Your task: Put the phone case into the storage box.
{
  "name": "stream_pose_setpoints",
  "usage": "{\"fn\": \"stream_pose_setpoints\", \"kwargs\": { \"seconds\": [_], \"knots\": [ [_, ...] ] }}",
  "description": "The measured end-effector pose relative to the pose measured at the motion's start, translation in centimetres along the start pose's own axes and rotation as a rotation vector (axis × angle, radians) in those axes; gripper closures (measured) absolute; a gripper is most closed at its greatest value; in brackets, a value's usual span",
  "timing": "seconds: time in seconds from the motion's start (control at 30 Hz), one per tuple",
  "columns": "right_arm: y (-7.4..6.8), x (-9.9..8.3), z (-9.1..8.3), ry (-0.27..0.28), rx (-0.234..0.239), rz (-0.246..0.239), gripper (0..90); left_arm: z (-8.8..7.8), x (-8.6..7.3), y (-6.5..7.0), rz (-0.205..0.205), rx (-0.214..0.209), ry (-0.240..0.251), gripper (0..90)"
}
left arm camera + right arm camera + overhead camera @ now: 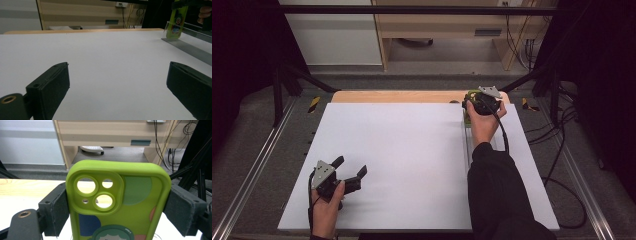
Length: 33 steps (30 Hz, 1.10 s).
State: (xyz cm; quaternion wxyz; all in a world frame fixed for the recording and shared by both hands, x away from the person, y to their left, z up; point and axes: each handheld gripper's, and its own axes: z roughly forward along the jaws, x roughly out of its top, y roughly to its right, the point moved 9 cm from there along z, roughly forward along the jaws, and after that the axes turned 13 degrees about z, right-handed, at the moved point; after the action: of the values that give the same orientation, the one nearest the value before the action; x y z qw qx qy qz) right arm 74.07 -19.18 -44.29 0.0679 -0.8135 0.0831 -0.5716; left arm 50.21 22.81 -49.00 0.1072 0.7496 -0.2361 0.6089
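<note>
A lime-green phone case (117, 220) with cartoon artwork and camera cut-outs stands upright between the jaws of my right gripper (118, 195). Both pads press on its long sides, so the gripper is shut on it. In the high view this gripper (482, 103) is at the far right of the white board, with a bit of the green case (470, 94) showing past the hand. The left gripper view shows the case (178, 21) with its lower end at a clear rail (190, 47). My left gripper (351, 166) rests near the front left, jaws wide open and nothing between them (117, 82).
The white board (412, 150) lies on a wooden table (402, 96). The clear rail (468, 142) runs front to back along the board's right side. Black frame bars, cables and a wooden cabinet (437, 25) stand beyond the far edge.
</note>
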Motion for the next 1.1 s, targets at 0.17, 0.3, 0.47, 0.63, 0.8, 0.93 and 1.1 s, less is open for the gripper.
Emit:
{"fn": "stream_pose_setpoints", "kwargs": {
  "seconds": [0.17,0.3,0.47,0.63,0.8,0.93,1.1],
  "knots": [
    [0.17,0.01,0.01,0.001,-0.004,-0.001,15.9,-0.02,0.0,-0.22,-0.009,0.001,0.003,4.0],
    [0.48,-0.04,0.11,-0.006,-0.01,-0.016,15.8,0.05,-0.05,-0.08,-0.013,-0.002,0.0,3.9],
    [0.66,-0.21,0.24,-0.008,-0.01,-0.018,15.8,0.03,-0.07,-0.03,-0.012,-0.003,-0.001,3.9],
    [0.64,-0.21,0.35,-0.013,-0.006,-0.018,15.7,0.12,-0.1,0.08,-0.01,-0.005,-0.003,3.9],
    [0.66,-0.23,0.37,-0.017,0.004,-0.005,15.5,0.21,-0.1,0.27,-0.002,-0.014,-0.005,3.9],
    [0.49,-0.28,0.35,-0.019,0.001,-0.022,15.3,0.21,-0.1,0.37,0.002,-0.014,-0.007,3.9],
    [0.25,-0.37,0.36,-0.022,0.0,-0.047,15.3,0.12,-0.07,0.36,0.005,-0.011,-0.007,3.5]
  ]
}}
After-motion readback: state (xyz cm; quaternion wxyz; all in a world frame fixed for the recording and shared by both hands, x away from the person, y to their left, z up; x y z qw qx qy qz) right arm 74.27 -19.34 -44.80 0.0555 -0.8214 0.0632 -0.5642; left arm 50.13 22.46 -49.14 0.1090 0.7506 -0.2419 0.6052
